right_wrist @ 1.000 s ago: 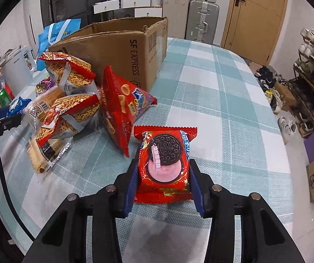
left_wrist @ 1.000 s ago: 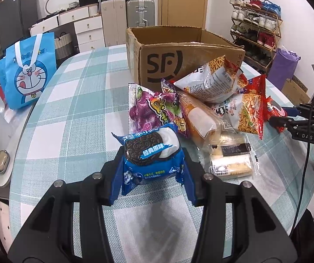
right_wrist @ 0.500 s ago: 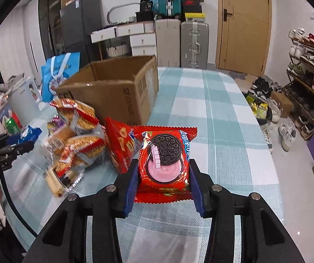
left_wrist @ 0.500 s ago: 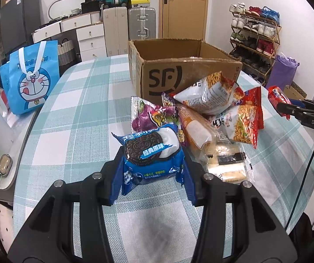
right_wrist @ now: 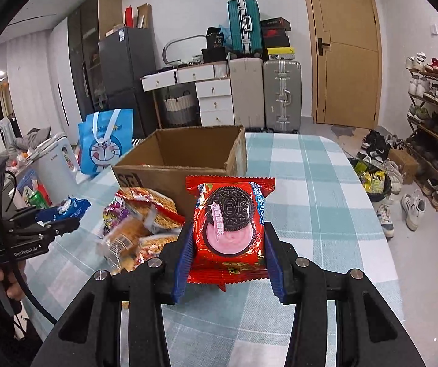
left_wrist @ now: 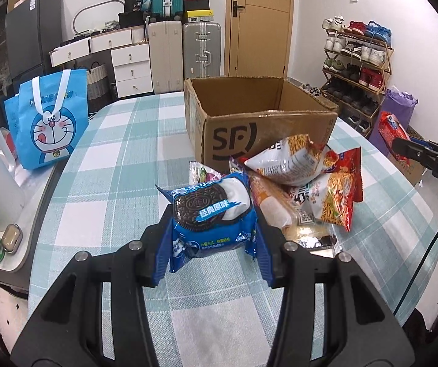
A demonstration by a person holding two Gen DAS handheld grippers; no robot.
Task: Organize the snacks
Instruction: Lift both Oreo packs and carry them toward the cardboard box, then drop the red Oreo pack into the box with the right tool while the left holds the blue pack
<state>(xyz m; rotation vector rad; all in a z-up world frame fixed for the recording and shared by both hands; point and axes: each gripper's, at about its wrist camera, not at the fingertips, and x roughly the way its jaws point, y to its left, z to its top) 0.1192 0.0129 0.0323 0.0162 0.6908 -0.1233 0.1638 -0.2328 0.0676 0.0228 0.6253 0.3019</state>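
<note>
Gripping a blue Oreo pack (left_wrist: 211,214), left fingers (left_wrist: 162,250); right fingers (right_wrist: 275,263) clamp a red Oreo pack (right_wrist: 229,229).

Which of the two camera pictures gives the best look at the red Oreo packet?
The right wrist view: the red Oreo packet sits front and centre, face-on, pinched between the right gripper pads, its cookie picture clear. The left wrist view catches the red Oreo packet only small and edge-on at the far right, above the checked table.

White walls, wooden door (right_wrist: 346,46), suitcases (right_wrist: 281,96), white drawers (left_wrist: 131,67), shoe rack (left_wrist: 356,61)
</note>
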